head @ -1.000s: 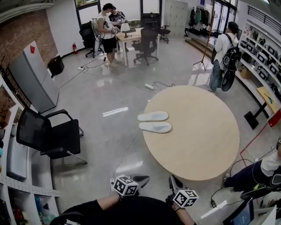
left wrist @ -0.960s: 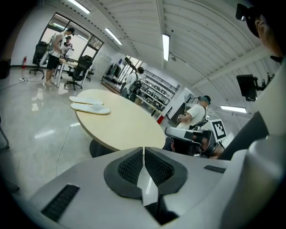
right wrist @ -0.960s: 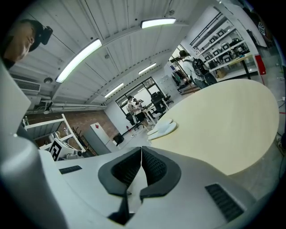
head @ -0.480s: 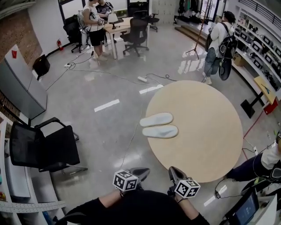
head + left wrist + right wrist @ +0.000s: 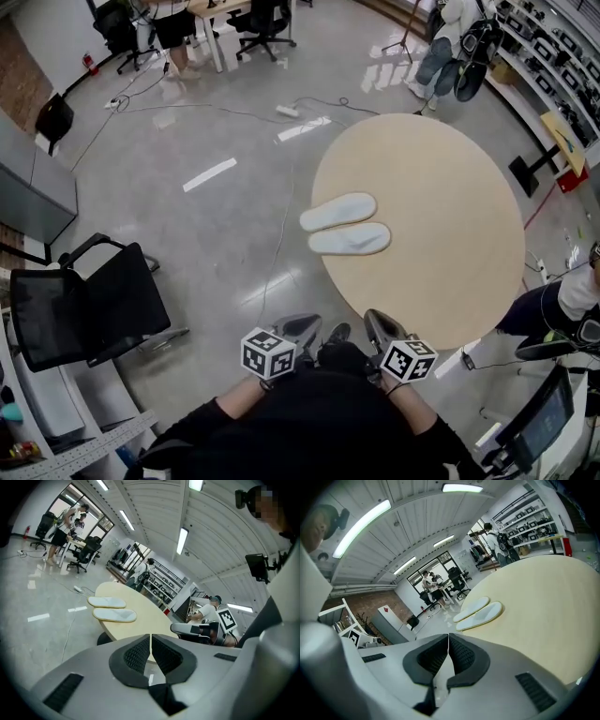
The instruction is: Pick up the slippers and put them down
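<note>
Two pale slippers lie side by side, soles up, at the left edge of the round wooden table (image 5: 450,187): the near slipper (image 5: 350,239) and the far slipper (image 5: 338,212). Both also show in the left gripper view, near slipper (image 5: 115,615) and far slipper (image 5: 107,602), and in the right gripper view, near slipper (image 5: 482,616) and far slipper (image 5: 470,608). My left gripper (image 5: 302,324) and right gripper (image 5: 373,322) hang close to my body, short of the table's near edge. Each is shut with nothing between its jaws, left gripper (image 5: 151,639), right gripper (image 5: 448,639).
A black office chair (image 5: 89,314) stands on the floor to my left. Cables (image 5: 272,272) run across the glossy floor. A seated person (image 5: 562,309) is at the table's right, a standing person (image 5: 450,37) beyond it. Desks and chairs (image 5: 234,19) stand at the back.
I have walked toward the table: it and the slippers sit nearer and larger in the head view. Both grippers stayed shut and moved forward with me, now by the table's near edge.
</note>
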Action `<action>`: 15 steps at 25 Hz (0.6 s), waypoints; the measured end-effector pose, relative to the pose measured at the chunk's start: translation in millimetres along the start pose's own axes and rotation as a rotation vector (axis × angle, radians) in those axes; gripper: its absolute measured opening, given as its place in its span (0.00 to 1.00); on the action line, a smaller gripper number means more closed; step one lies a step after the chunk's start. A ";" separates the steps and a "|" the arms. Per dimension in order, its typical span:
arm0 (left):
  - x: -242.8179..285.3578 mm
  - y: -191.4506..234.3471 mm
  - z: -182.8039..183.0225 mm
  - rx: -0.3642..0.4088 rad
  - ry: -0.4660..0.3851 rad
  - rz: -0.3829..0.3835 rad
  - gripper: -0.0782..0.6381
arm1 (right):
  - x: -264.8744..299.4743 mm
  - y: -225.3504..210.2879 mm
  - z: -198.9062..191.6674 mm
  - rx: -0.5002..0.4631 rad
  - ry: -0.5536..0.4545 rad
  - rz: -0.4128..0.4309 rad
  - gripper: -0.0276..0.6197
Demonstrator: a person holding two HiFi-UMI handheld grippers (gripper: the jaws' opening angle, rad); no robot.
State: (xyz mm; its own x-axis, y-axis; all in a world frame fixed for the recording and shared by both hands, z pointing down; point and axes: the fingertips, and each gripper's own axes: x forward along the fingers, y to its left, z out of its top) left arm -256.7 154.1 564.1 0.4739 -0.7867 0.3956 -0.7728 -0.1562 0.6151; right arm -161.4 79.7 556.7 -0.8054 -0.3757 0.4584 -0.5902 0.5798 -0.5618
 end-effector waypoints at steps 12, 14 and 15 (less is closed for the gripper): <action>24.2 55.4 87.7 0.127 -0.031 0.121 0.15 | 102.5 -28.5 68.6 0.097 -0.022 0.052 0.07; 41.9 58.6 100.2 0.137 -0.014 0.117 0.15 | 114.1 -40.9 75.8 0.138 -0.010 0.052 0.07; 50.4 60.1 106.4 0.144 -0.008 0.121 0.15 | 118.5 -47.5 77.6 0.165 0.000 0.052 0.07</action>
State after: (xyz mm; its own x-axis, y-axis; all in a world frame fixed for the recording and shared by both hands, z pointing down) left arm -324.2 41.5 548.5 0.3707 -0.8097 0.4549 -0.8769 -0.1437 0.4588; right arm -233.1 -48.5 584.3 -0.8354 -0.3481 0.4254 -0.5483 0.4724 -0.6901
